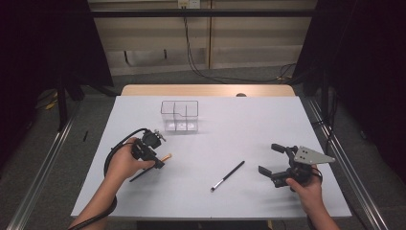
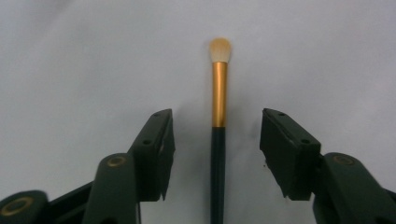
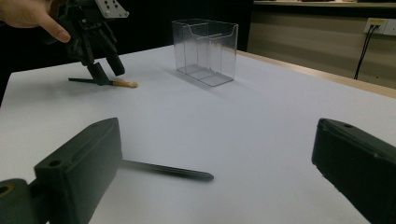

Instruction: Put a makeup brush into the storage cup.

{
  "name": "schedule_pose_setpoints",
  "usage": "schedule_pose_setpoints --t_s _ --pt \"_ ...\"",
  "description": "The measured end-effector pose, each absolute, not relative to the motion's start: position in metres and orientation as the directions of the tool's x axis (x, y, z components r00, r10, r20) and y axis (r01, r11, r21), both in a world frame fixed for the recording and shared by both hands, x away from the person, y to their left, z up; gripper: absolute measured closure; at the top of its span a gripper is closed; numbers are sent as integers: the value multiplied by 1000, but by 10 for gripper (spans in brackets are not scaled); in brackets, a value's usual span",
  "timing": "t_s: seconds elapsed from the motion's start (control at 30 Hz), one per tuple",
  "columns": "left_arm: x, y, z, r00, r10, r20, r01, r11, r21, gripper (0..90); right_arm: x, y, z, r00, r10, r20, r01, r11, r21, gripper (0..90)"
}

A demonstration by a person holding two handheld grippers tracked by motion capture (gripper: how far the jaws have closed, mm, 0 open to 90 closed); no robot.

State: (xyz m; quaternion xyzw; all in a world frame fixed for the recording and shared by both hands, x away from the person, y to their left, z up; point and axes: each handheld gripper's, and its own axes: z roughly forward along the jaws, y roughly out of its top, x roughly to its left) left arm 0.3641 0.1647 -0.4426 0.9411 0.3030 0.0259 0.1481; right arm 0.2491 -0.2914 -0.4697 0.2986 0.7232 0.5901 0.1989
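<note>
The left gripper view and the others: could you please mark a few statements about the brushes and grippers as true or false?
1. The gold-ferruled makeup brush lies between the left gripper's jaws, pads apart from it. True.
2. The black brush stands in the clear organizer. False: it lies flat on the table.
3. The right gripper is open and holds nothing. True.
4. The organizer holds a brush. False: its compartments look empty.
</note>
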Motion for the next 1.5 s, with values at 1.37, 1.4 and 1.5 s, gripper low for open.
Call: schedule_pose_setpoints --t_s 1.37,1.4,1.5 --pt "377 146 -446 821 566 -76 570 -817 82 841 250 -292 -470 -743 667 64 203 133 970 12" --pt "377 146 -446 824 561 -77 566 -820 85 841 250 -292 -470 -743 666 63 202 134 970 12" --pt "377 147 -446 818 569 -82 574 -814 86 841 250 -292 -470 -744 665 63 203 135 970 12"
